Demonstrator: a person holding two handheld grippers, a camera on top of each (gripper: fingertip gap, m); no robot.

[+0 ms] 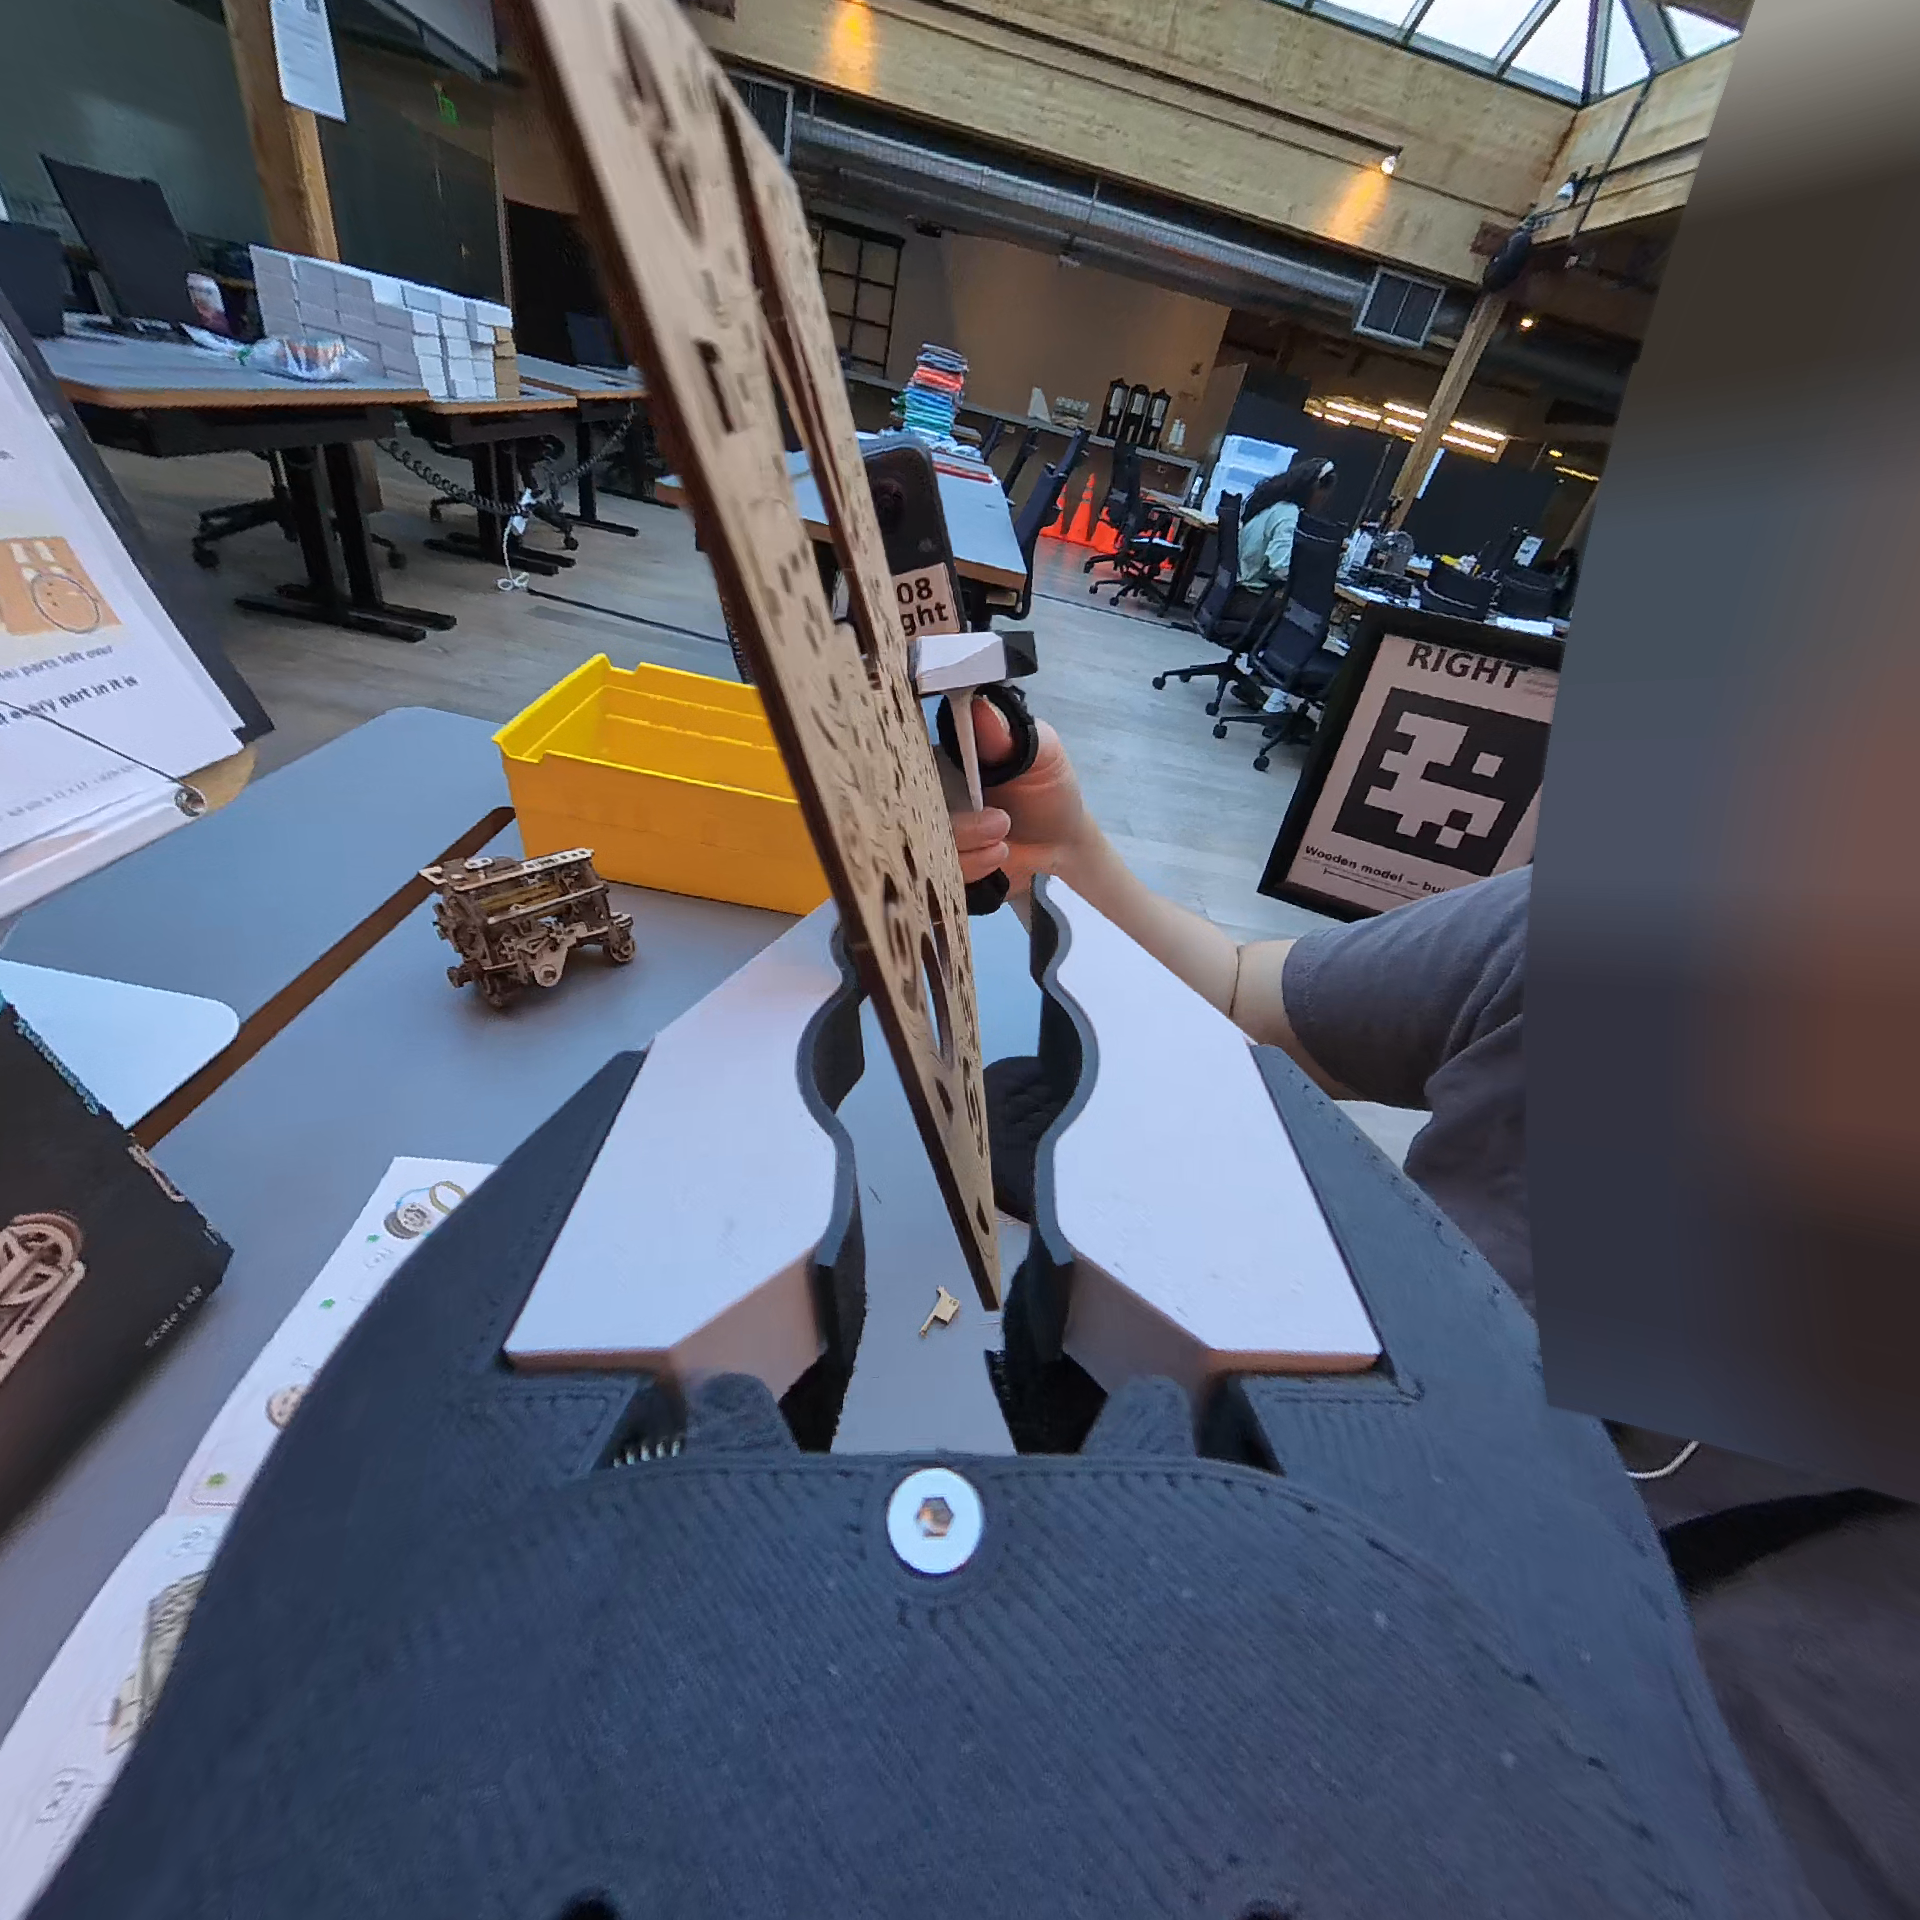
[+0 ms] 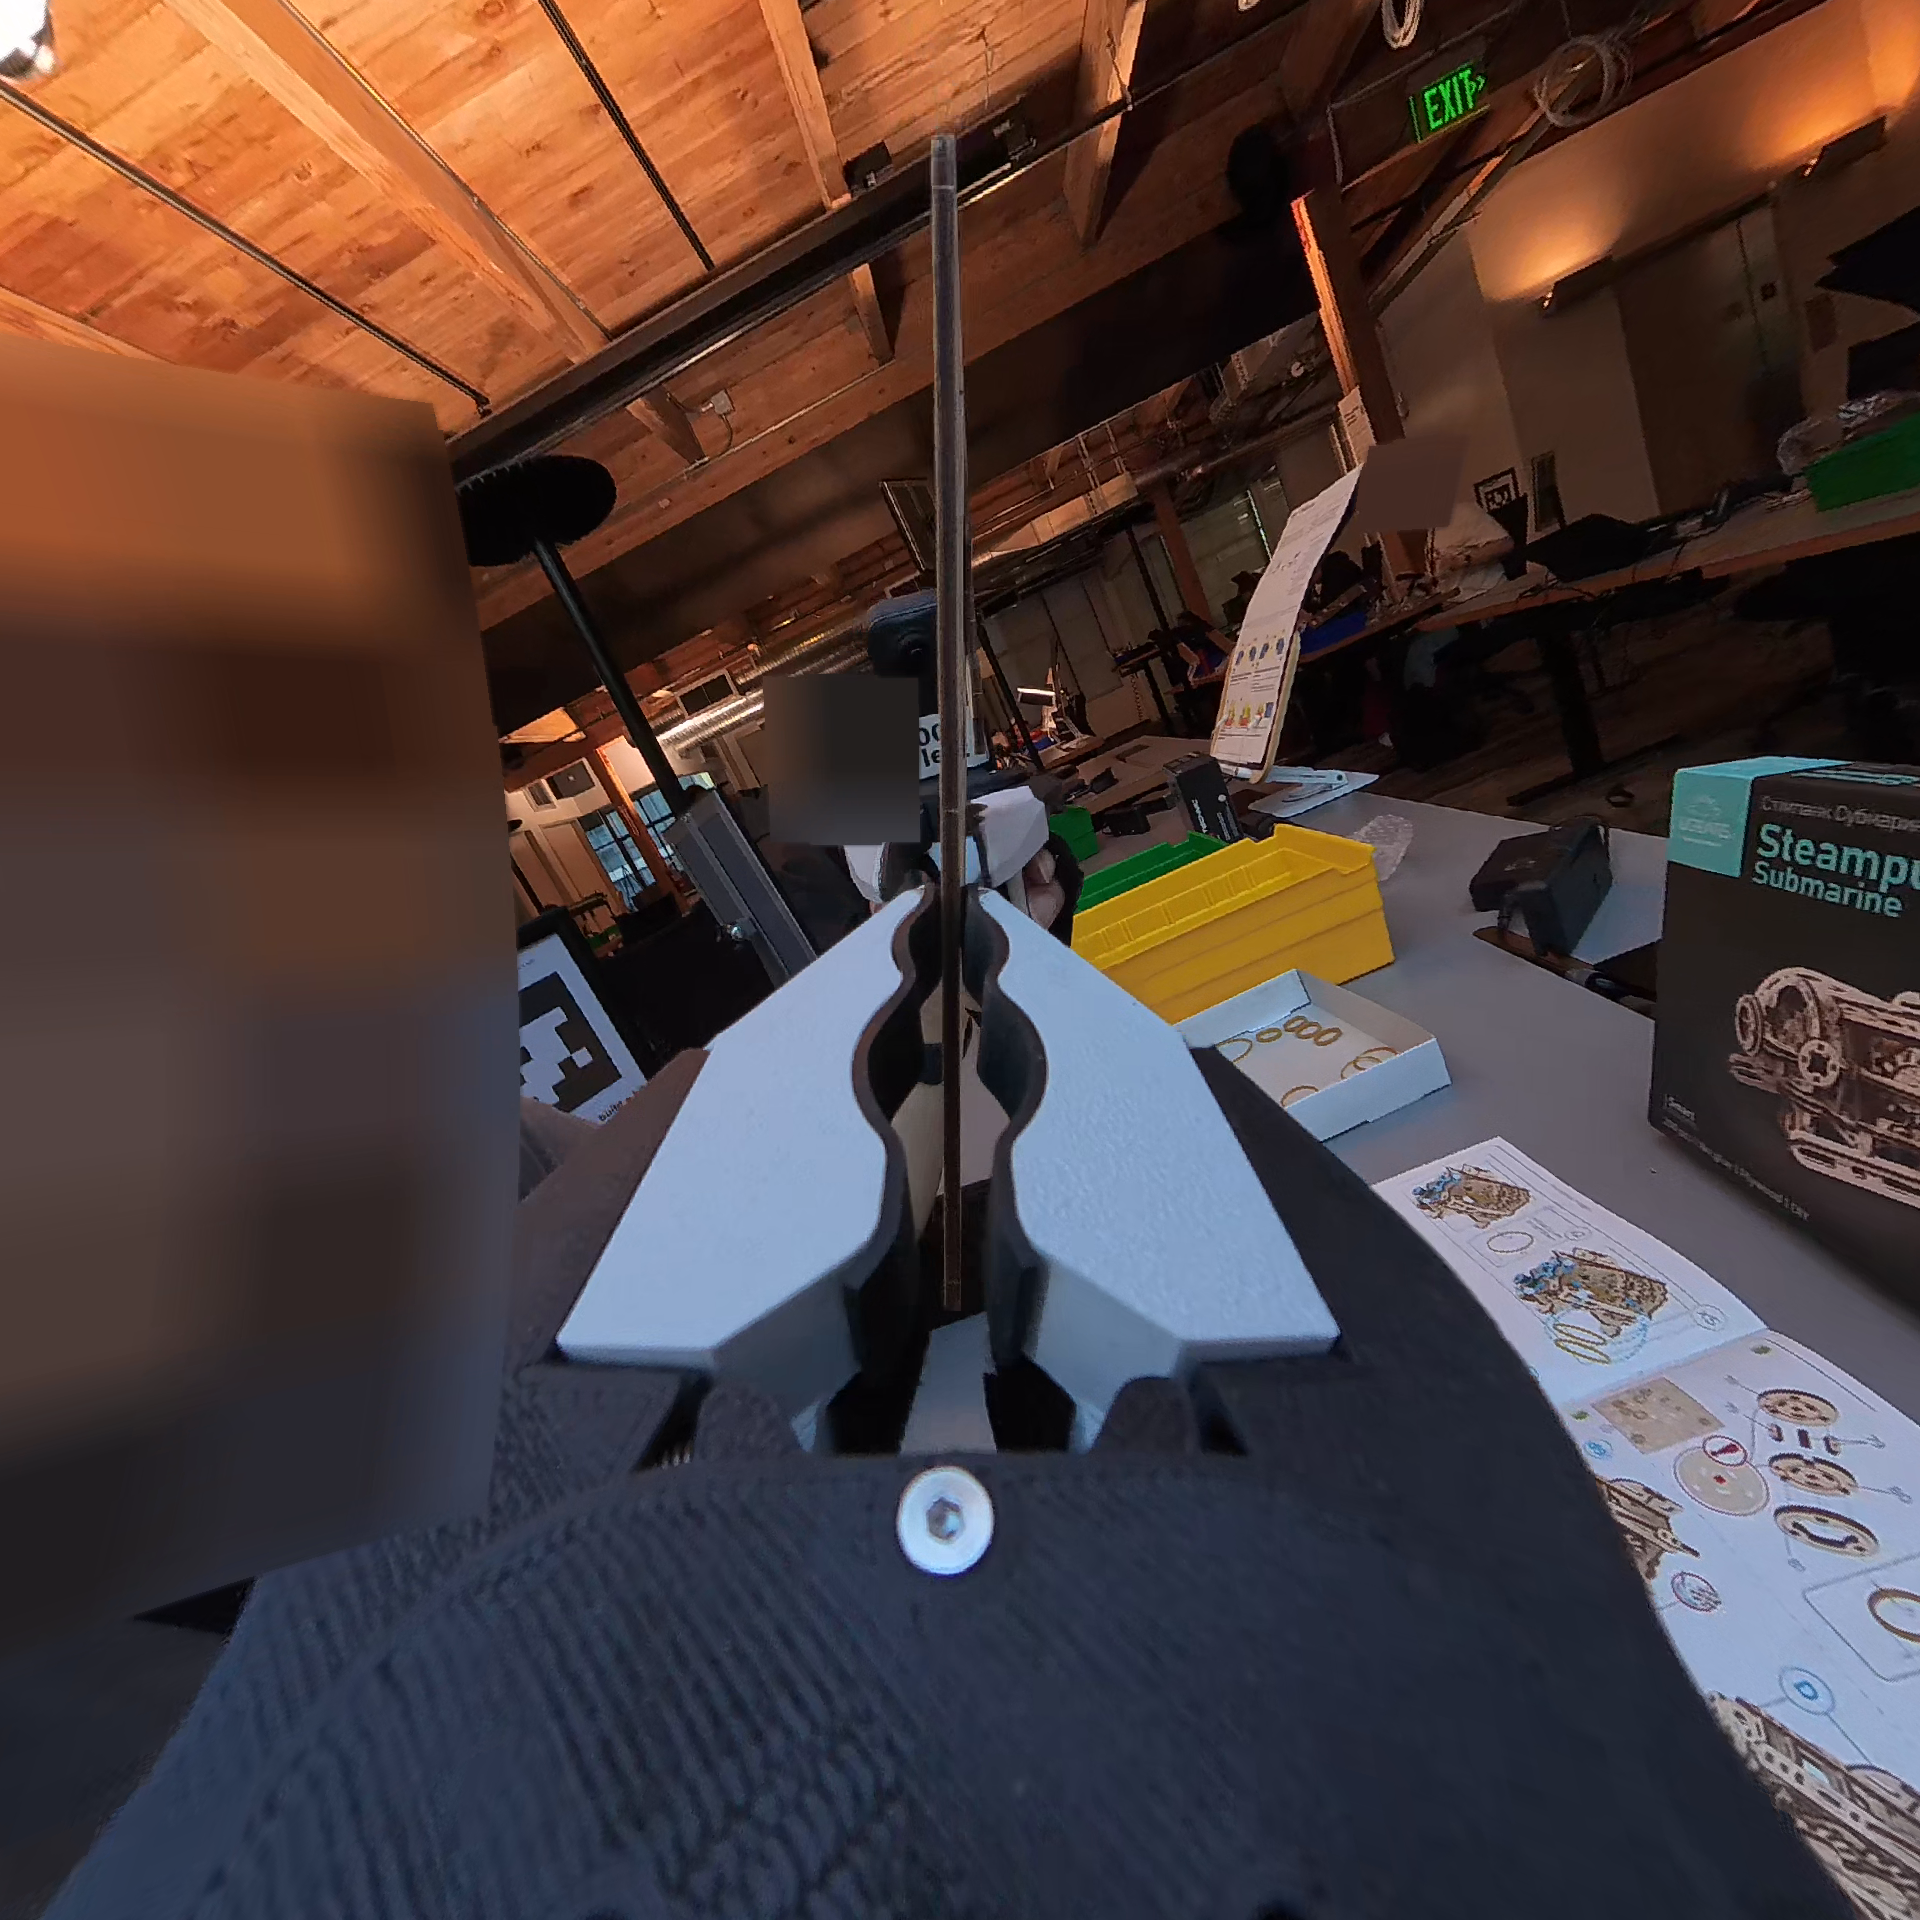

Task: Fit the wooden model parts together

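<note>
A thin laser-cut wooden sheet (image 1: 790,582) with cut-out parts stands upright in the air between both grippers. In the left wrist view it leans across my left gripper (image 1: 940,914), whose fingers stand wider apart than the sheet is thick. In the right wrist view the sheet (image 2: 945,520) shows edge-on, and my right gripper (image 2: 951,914) is closed on it at the fingertips. The right gripper (image 1: 971,675) also shows behind the sheet, held by a hand. A part-built wooden model (image 1: 525,925) sits on the grey table (image 1: 343,1039). A tiny loose wooden piece (image 1: 938,1309) lies between the left fingers.
A yellow bin (image 1: 665,790) stands behind the model and shows in the right view (image 2: 1236,914). A white tray with wooden rings (image 2: 1320,1049), an instruction sheet (image 2: 1662,1403) and the kit box (image 2: 1797,966) lie to the right. A propped instruction board (image 1: 73,623) stands at the left. The gap from one gripper's tips to the other's is roughly 9 cm.
</note>
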